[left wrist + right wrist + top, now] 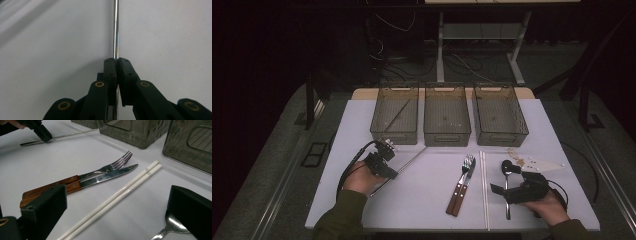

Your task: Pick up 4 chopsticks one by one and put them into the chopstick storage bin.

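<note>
Left gripper (116, 60) pinched tight on metal chopstick (115, 27) lying flat on the counter (422, 195) — gripped near its end, likely for lifting. Right gripper (117, 202) gapes wide, empty, resting over the spoon (170, 226).

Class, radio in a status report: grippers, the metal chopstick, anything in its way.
Left gripper shut on metal chopstick, low over the table. Right gripper open, spoon by one finger. Nothing blocking; three bins ahead.

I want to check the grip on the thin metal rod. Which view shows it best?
The left gripper view: the metal rod runs straight between the left gripper's shut jaws. The high view shows its whole length, small; the right gripper view shows it far off.
</note>
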`<action>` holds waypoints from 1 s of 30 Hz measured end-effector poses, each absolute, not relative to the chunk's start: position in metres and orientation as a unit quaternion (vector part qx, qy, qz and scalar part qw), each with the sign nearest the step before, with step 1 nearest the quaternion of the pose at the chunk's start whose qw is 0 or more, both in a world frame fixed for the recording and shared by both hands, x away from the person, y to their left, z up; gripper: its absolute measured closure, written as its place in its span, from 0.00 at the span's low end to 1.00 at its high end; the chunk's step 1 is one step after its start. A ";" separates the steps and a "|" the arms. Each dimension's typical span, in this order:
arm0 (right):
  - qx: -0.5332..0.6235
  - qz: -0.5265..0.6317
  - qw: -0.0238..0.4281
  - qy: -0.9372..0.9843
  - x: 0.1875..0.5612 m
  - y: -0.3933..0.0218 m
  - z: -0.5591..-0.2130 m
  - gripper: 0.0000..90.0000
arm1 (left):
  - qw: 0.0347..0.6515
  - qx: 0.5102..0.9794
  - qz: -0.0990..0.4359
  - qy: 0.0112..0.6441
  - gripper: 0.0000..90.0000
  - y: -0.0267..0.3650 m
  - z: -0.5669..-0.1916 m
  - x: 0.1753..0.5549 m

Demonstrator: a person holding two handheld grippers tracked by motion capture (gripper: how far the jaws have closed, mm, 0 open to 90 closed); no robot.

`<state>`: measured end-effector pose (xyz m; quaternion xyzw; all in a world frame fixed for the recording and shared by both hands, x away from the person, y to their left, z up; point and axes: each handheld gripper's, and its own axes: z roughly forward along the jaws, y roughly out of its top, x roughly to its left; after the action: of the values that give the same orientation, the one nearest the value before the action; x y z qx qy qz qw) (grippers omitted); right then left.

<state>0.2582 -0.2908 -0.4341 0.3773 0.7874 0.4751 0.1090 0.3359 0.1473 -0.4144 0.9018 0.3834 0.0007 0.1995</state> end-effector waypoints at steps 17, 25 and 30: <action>0.381 0.475 0.110 0.786 0.258 -0.291 -0.434 0.03 | 0.387 0.857 0.050 0.336 0.94 0.175 -0.396 0.318; 0.379 0.476 0.112 0.786 0.258 -0.292 -0.434 0.03 | 0.476 0.813 0.077 0.327 0.94 0.181 -0.396 0.314; 0.378 0.476 0.112 0.786 0.258 -0.292 -0.434 0.03 | 0.513 0.787 0.099 0.327 0.94 0.183 -0.395 0.312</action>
<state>0.2580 -0.2915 -0.4336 0.3780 0.7859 0.4762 0.1122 0.3118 0.1833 -0.3949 0.7874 0.3273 0.0986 0.5130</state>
